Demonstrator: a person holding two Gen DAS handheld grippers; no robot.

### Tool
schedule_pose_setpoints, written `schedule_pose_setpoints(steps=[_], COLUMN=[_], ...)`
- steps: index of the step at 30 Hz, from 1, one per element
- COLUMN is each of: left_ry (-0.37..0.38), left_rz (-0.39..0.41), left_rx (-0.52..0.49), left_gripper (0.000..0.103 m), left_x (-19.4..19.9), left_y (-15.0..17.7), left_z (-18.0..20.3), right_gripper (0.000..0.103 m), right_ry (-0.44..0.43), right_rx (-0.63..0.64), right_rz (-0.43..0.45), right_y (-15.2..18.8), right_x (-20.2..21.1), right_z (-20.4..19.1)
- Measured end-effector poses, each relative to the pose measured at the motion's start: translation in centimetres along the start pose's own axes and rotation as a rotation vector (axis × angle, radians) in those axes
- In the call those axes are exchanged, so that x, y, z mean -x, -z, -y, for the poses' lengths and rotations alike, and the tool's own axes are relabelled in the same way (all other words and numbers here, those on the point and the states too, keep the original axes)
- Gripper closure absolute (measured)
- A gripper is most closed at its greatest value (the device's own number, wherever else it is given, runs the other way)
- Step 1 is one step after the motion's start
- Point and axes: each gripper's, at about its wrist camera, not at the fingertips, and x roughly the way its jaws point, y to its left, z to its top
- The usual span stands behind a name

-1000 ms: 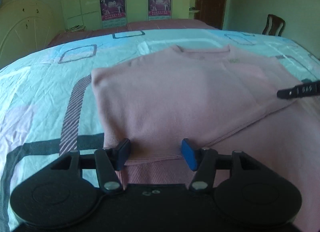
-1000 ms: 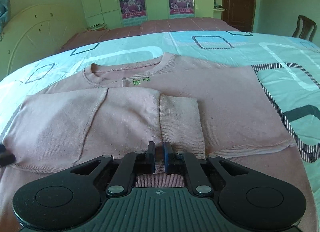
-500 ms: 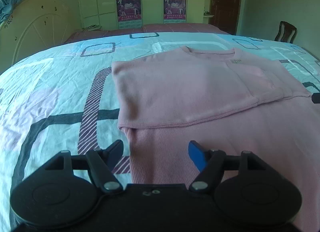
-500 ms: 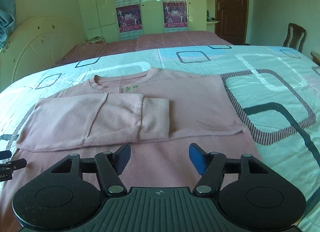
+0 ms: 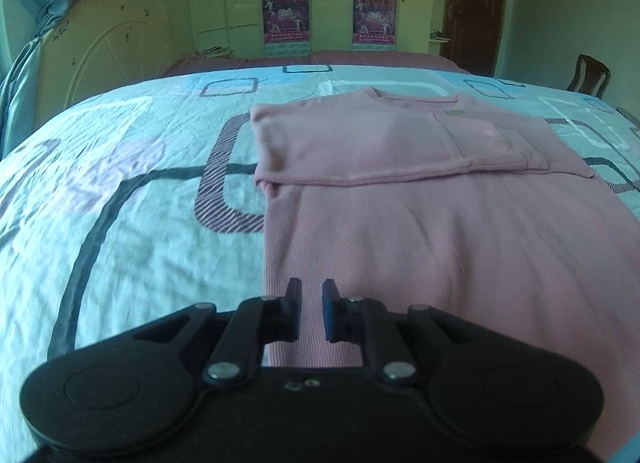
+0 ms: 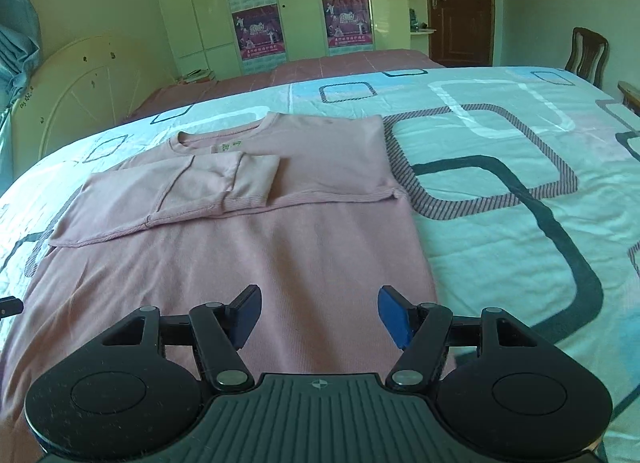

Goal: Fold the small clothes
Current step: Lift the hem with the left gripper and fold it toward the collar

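Spread over a patterned bedsheet (image 6: 500, 223), the pink sweater (image 6: 248, 263) lies flat with both sleeves folded across its chest. Above its left edge near the hem, the left gripper (image 5: 311, 309) is closing, and whether its pads pinch cloth cannot be told. Over the right side, the right gripper (image 6: 320, 315) hangs open. A one-sided or shallow pinch could skew the fold.

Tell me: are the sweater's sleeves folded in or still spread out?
Folded in. Both sleeves lie across the chest of the sweater; the lower body is still flat, unfolded.
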Motion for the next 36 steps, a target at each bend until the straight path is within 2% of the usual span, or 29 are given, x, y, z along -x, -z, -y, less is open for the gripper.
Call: schedule_pose_setpoints(steps=[1,2,3,4,5,9,10,11,14,16,17,18,19,22,24,25,26,29,30,31,34,36], left_ry=[0.002,0.008,0.007,-0.014,-0.022,0.028,0.046,0.066,0.174,0.208,0.218,0.228,0.239,0.281,0.316,0.325,0.326,0.269,0.261,0.259,0.311,0.296], left_rz=[-0.013,-0.023,-0.028,-0.019,-0.009,-0.055,-0.064,-0.074,-0.104,-0.103,-0.1,-0.098,-0.098,-0.084,-0.077,-0.075,-0.075,-0.088,-0.079,-0.053,0.112,0.133], left_rx=[0.024,0.055,0.077,0.106,0.131,0.217,0.23,0.242,0.299,0.323,0.341,0.362,0.387,0.49,0.552,0.571,0.575,0.527,0.519,0.534,0.612,0.617], left_gripper=[0.084,0.066,0.037,0.028,0.03,0.032,0.032,0.033,0.033,0.035,0.04,0.051,0.055,0.058,0.058,0.059,0.064,0.086,0.098,0.098,0.098,0.098], left_x=[0.5,1.3,1.9,2.8,3.7,5.8,6.1,6.4,7.2,7.6,7.8,7.7,7.6,7.0,6.4,6.1,5.9,5.6,5.7,6.1,8.9,9.5], left_y=[0.7,1.6,2.3,3.3,4.2,6.9,7.5,7.9,9.2,9.7,10.0,10.2,10.3,10.8,10.9,10.9,10.7,10.0,9.8,9.7,9.5,9.5], left_z=[-0.2,-0.4,-0.6,-0.7,-0.8,-1.5,-1.6,-1.7,-1.9,-1.9,-1.8,-1.9,-2.1,-3.0,-3.7,-3.8,-3.9,-3.5,-3.4,-3.6,-4.5,-4.6], right_gripper=[0.038,0.038,0.038,0.038,0.039,0.042,0.052,0.054,0.057,0.057,0.057,0.057,0.057,0.057,0.057,0.06,0.071,0.089,0.091,0.093,0.094,0.094], right_ry=[-0.01,-0.022,-0.034,-0.047,-0.056,-0.102,-0.118,-0.137,-0.178,-0.226,-0.246,-0.262,-0.285,-0.331,-0.358,-0.377,-0.389,-0.413,-0.415,-0.422,-0.468,-0.497], right_rx=[-0.009,-0.018,-0.029,-0.044,-0.057,-0.127,-0.149,-0.169,-0.215,-0.248,-0.262,-0.272,-0.285,-0.32,-0.395,-0.447,-0.48,-0.495,-0.464,-0.455,-0.513,-0.528], right_rz=[-0.006,-0.013,-0.021,-0.03,-0.038,-0.074,-0.087,-0.097,-0.118,-0.133,-0.139,-0.141,-0.143,-0.143,-0.141,-0.141,-0.142,-0.162,-0.159,-0.149,-0.08,-0.016], right_y=[0.6,1.4,2.1,2.9,3.7,6.5,7.1,7.6,8.8,9.7,10.0,10.3,10.5,10.6,10.6,10.6,10.7,10.7,10.6,10.5,10.2,9.9], right_x=[0.8,1.7,2.4,3.2,3.9,5.6,5.8,6.0,6.3,6.5,6.5,6.6,6.7,6.6,6.0,5.4,5.0,4.2,4.3,4.6,6.4,7.9], right_z=[0.9,1.8,2.7,3.6,4.4,6.9,7.3,7.7,8.3,8.6,8.7,8.8,8.9,9.3,10.3,11.0,11.4,11.9,11.8,11.8,12.9,13.6])
